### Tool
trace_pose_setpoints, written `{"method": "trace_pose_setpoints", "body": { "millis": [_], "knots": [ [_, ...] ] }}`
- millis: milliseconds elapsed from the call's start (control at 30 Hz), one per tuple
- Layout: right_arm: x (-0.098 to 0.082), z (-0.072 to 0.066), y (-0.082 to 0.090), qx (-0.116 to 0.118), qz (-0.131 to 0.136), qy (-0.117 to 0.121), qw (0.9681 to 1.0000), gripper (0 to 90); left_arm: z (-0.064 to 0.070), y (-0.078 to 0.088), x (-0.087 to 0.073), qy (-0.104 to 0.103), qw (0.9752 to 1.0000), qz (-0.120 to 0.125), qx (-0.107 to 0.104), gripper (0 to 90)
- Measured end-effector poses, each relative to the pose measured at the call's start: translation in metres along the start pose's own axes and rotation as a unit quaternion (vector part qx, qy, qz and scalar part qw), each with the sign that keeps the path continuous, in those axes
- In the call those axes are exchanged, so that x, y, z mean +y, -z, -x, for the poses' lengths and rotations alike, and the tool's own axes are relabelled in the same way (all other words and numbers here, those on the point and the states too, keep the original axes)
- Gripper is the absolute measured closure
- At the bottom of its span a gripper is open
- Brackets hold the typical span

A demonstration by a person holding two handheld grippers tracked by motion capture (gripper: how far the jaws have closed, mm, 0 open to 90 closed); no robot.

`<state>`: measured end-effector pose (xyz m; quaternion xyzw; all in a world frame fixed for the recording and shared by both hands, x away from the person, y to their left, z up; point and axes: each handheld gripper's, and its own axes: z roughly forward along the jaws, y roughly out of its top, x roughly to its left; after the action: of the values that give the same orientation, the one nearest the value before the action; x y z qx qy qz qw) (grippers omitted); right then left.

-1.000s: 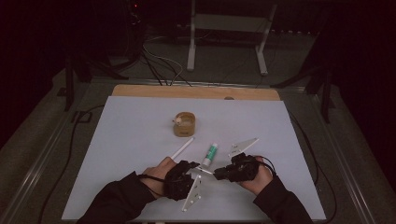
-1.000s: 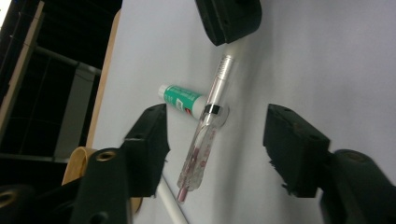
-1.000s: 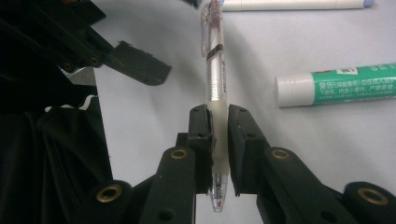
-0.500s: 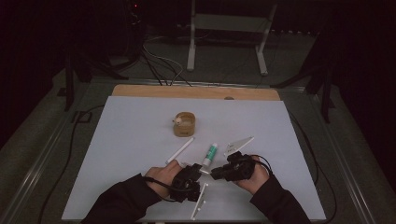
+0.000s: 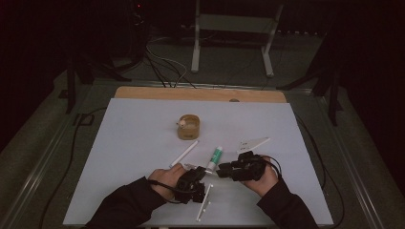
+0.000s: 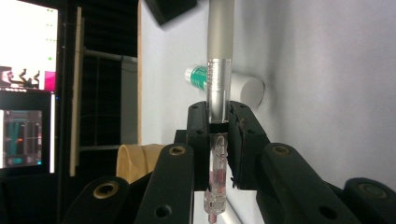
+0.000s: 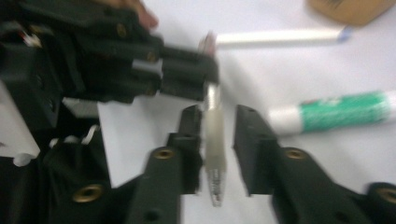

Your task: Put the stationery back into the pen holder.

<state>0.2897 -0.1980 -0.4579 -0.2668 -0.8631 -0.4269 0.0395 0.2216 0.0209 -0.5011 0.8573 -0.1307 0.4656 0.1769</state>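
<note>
You worked near the front edge of the white table (image 5: pixel 124 143), with much free room behind and at both sides. Your hands came in low from the bottom, the grippers pointing toward each other.

Your left gripper (image 6: pixel 219 122) had just been closing, and its pads pressed on the clear end of the pen (image 6: pixel 219 84). Your right gripper (image 7: pixel 218 122) had just been opening; the grey part of the pen lay between its jaws, with a gap on one side.

The green glue tube (image 5: pixel 216 157) lay just beside them, a white stick (image 5: pixel 184 153) near, and a wooden cup (image 5: pixel 188 127) farther back. The room around was dark.
</note>
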Motion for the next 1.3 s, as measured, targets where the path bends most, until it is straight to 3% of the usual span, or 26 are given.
{"method": "trace_pose_setpoints", "body": {
  "millis": [33, 67, 167, 233, 267, 300, 433, 500, 567, 600, 667, 733, 800, 833, 933, 967, 1033, 1133, 1167, 1200, 1233, 1267, 1300],
  "knots": [
    [0.000, 0.000, 0.004, -0.002, 0.011, -0.003, 0.9999, 64.5, 0.000, 0.000, -0.001, 0.006, 1.0000, 0.002, 0.000, 81.2],
    [0.001, 0.000, 0.008, -0.004, 0.019, -0.003, 0.9998, 64.1, 0.001, -0.002, -0.002, 0.029, 0.9994, 0.016, -0.001, 81.2],
    [0.000, 0.000, 0.016, -0.009, 0.031, -0.002, 0.9995, 58.6, -0.003, -0.002, -0.005, 0.032, 0.9994, 0.014, -0.003, 81.2],
    [-0.001, -0.001, 0.028, -0.023, 0.056, -0.006, 0.9981, 53.8, -0.006, -0.001, -0.008, 0.043, 0.9989, 0.017, -0.004, 81.2],
    [-0.002, -0.001, 0.031, -0.029, 0.064, -0.008, 0.9975, 52.0, -0.008, -0.001, -0.010, 0.059, 0.9980, 0.019, -0.005, 81.2],
    [-0.003, -0.001, 0.035, -0.034, 0.069, -0.008, 0.9970, 51.3, -0.008, -0.001, -0.010, 0.059, 0.9980, 0.019, -0.005, 81.2],
    [-0.010, 0.000, 0.045, -0.054, 0.094, -0.017, 0.9939, 40.6, -0.018, 0.004, -0.018, 0.091, 0.9953, 0.033, -0.007, 81.1],
    [-0.012, 0.002, 0.047, -0.065, 0.091, -0.032, 0.9932, 35.0, -0.020, 0.005, -0.019, 0.094, 0.9949, 0.036, -0.008, 81.1],
    [-0.015, 0.003, 0.049, -0.074, 0.099, -0.035, 0.9917, 30.6, -0.025, 0.007, -0.022, 0.117, 0.9921, 0.044, -0.015, 81.1],
    [-0.017, 0.004, 0.050, -0.076, 0.101, -0.038, 0.9912, 29.3, -0.027, 0.009, -0.024, 0.120, 0.9918, 0.041, -0.018, 81.1],
    [-0.020, 0.004, 0.050, -0.083, 0.107, -0.038, 0.9900, 25.7, -0.029, 0.010, -0.026, 0.141, 0.9885, 0.051, -0.021, 81.1],
    [-0.023, 0.003, 0.050, -0.085, 0.111, -0.043, 0.9893, 24.4, -0.034, 0.012, -0.028, 0.151, 0.9870, 0.050, -0.025, 81.1],
    [-0.026, 0.003, 0.049, -0.087, 0.111, -0.044, 0.9890, 20.8, -0.037, 0.013, -0.030, 0.171, 0.9833, 0.058, -0.024, 81.1],
    [-0.028, 0.003, 0.048, -0.091, 0.111, -0.045, 0.9886, 19.5, -0.037, 0.013, -0.031, 0.188, 0.9796, 0.067, -0.025, 81.1],
    [-0.031, 0.003, 0.046, -0.089, 0.112, -0.047, 0.9885, 17.8, -0.042, 0.015, -0.032, 0.190, 0.9792, 0.065, -0.027, 81.1],
    [-0.034, 0.002, 0.044, -0.095, 0.113, -0.050, 0.9878, 15.6, -0.047, 0.016, -0.034, 0.208, 0.9749, 0.071, -0.035, 81.1],
    [-0.038, 0.002, 0.042, -0.092, 0.111, -0.049, 0.9884, 14.0, -0.051, 0.017, -0.036, 0.219, 0.9722, 0.075, -0.036, 81.1],
    [-0.042, 0.002, 0.040, -0.076, 0.106, -0.040, 0.9907, 6.0, -0.056, 0.019, -0.039, 0.243, 0.9653, 0.084, -0.044, 81.1],
    [-0.043, 0.002, 0.040, -0.076, 0.106, -0.041, 0.9906, 5.2, -0.056, 0.019, -0.039, 0.243, 0.9653, 0.084, -0.044, 81.1],
    [-0.045, 0.002, 0.039, -0.076, 0.106, -0.040, 0.9907, 5.0, -0.061, 0.019, -0.042, 0.262, 0.9592, 0.093, -0.052, 81.1],
    [-0.046, 0.001, 0.039, -0.078, 0.105, -0.036, 0.9908, 3.6, -0.061, 0.019, -0.042, 0.262, 0.9592, 0.093, -0.052, 81.1],
    [-0.047, 0.001, 0.039, -0.077, 0.105, -0.035, 0.9909, 2.6, -0.065, 0.020, -0.044, 0.278, 0.9536, 0.100, -0.057, 81.1],
    [-0.047, 0.001, 0.039, -0.077, 0.105, -0.035, 0.9909, 2.6, -0.065, 0.020, -0.044, 0.278, 0.9536, 0.100, -0.057, 81.1]
  ]
}}
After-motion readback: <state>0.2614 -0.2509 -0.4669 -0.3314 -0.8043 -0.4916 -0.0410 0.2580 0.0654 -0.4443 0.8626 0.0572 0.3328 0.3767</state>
